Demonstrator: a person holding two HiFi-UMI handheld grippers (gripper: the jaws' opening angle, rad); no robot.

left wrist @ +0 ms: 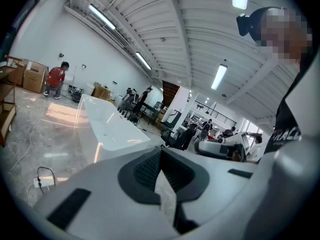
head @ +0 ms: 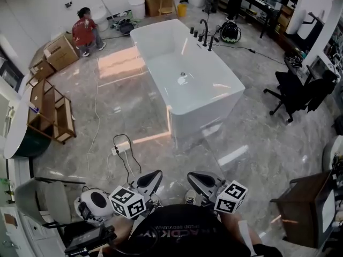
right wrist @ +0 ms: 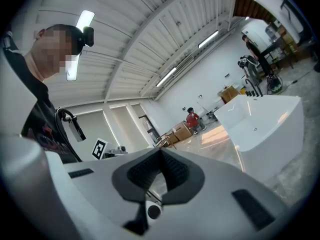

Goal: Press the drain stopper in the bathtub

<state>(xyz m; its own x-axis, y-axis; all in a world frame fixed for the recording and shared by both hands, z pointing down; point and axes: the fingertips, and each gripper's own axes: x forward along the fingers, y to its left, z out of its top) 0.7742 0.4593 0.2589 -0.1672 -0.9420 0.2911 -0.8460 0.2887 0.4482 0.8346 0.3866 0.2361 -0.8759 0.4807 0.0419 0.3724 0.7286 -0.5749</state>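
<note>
A white freestanding bathtub (head: 206, 116) stands on the marble floor, well ahead of me. Its round metal drain stopper (head: 182, 81) lies in the tub's bottom, just below a small overflow fitting. The left gripper (head: 151, 180) and the right gripper (head: 199, 179) are held low, close to my body and far from the tub. Both are shut with nothing between the pads. The left gripper view looks past the shut left gripper (left wrist: 161, 150) to the bathtub (left wrist: 117, 148) and the drain stopper (left wrist: 105, 133). Beyond the shut right gripper (right wrist: 161, 150) are the bathtub (right wrist: 272, 156) and the drain stopper (right wrist: 255, 129).
A black faucet (head: 205, 31) stands at the tub's far right rim. A power strip with cable (head: 122, 148) lies on the floor between me and the tub. A wooden shelf (head: 51, 111) and cardboard boxes (head: 60, 52) are left. A person in red (head: 84, 32) crouches there. An office chair (head: 297, 92) is right.
</note>
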